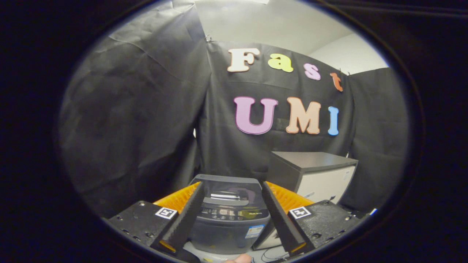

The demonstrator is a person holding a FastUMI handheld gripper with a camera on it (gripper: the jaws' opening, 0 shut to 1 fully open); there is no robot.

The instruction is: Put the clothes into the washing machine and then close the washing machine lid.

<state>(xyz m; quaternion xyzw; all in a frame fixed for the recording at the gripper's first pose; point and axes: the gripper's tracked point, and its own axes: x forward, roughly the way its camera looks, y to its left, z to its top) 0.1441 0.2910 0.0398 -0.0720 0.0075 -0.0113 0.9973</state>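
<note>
The washing machine point(229, 215) sits ahead with its lid down; we hold our gripper point(231, 190) apart, holding nothing, lined up on it.

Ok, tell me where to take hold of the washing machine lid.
Grip the lid's front edge, just above the control panel, coming from the front and above. The lid looks flat and closed, so that edge is the likeliest hold. The tool is open, its fingers framing the washing machine.
</note>
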